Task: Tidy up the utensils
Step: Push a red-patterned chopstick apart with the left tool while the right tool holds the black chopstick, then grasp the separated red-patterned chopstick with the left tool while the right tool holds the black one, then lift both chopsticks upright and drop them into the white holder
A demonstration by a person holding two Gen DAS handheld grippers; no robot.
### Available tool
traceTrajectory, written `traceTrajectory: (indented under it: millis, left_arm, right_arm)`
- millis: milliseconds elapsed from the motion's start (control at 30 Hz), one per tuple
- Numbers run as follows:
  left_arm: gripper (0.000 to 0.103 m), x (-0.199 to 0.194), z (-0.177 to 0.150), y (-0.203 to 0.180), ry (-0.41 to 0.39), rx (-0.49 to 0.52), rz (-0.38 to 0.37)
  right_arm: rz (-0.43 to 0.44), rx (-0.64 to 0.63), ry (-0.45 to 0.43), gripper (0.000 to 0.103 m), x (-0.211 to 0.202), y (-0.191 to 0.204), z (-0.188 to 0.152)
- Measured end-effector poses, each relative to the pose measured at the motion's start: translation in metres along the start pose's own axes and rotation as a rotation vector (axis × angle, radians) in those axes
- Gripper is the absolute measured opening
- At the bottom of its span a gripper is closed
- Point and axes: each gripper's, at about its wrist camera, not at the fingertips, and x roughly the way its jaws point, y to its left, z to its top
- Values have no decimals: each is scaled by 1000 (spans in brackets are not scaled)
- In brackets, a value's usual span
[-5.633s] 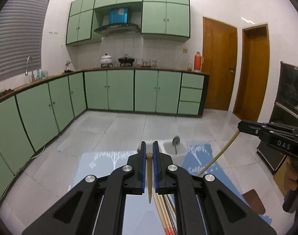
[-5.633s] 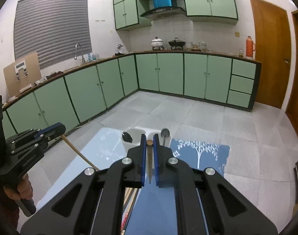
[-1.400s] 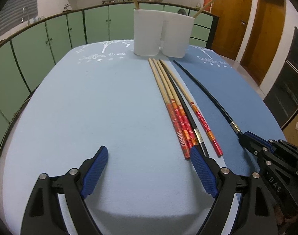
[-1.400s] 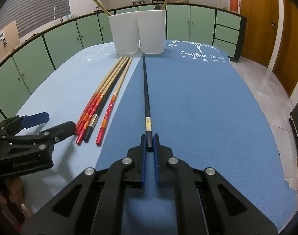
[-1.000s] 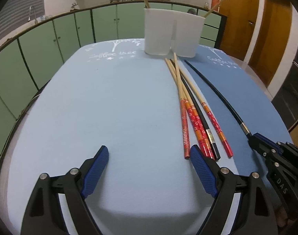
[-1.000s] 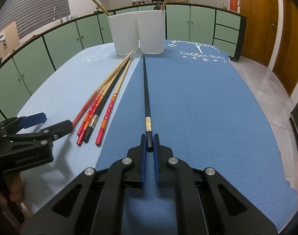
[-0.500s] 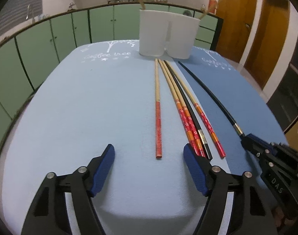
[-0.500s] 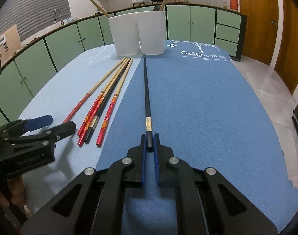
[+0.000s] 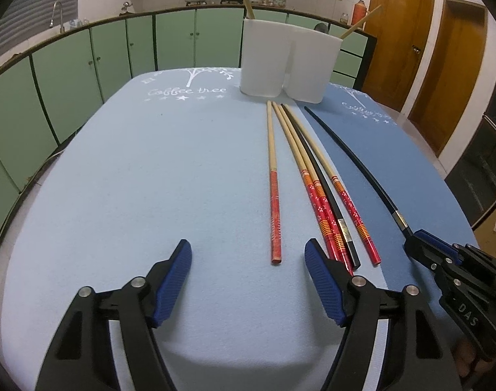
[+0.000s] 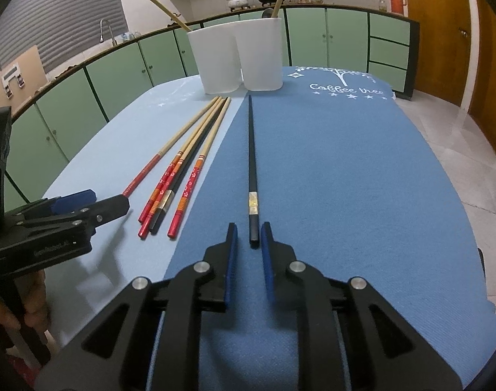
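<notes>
A white two-part holder (image 9: 288, 65) stands at the table's far end with wooden handles sticking out. One red-ended chopstick (image 9: 272, 176) lies alone on the light blue cloth. Its near end rests between the fingers of my left gripper (image 9: 248, 254), which is open and does not touch it. To its right lies a bundle of red-ended chopsticks and a black one (image 9: 316, 179). A long black chopstick (image 10: 250, 150) lies on the dark blue cloth. My right gripper (image 10: 249, 238) straddles its near end; its jaws are opening and the pads stand off it.
Light blue cloth (image 9: 134, 179) covers the left of the table and dark blue cloth (image 10: 345, 163) the right. The table's rounded edges fall away on both sides. Green kitchen cabinets (image 9: 85, 65) line the room behind. A hand holds the left gripper's handle at the right wrist view's lower left.
The right jaws have parted off the black chopstick's end. One red-ended chopstick has shifted left, away from the bundle, and the left jaws have narrowed a little around its near end.
</notes>
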Motion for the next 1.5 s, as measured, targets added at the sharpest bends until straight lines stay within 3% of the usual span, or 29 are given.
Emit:
traceTrajectory:
  millis: [400, 467, 733, 1000, 1500]
  left_arm:
    - [57, 4, 1, -9, -11, 14, 58]
    - [55, 5, 1, -11, -16, 14, 69]
    - [8, 5, 5, -16, -33, 25, 92]
    - [6, -18, 15, -14, -61, 20, 48]
    - [6, -105, 81, -21, -275, 82, 6]
  right_arm:
    - [-49, -26, -13, 13, 4, 7, 0]
    - [-60, -20, -15, 7, 4, 8, 1]
    - [-53, -1, -11, 6, 4, 4, 4]
    - [-47, -16, -59, 6, -19, 5, 21]
    - [1, -26, -225, 6, -85, -4, 96]
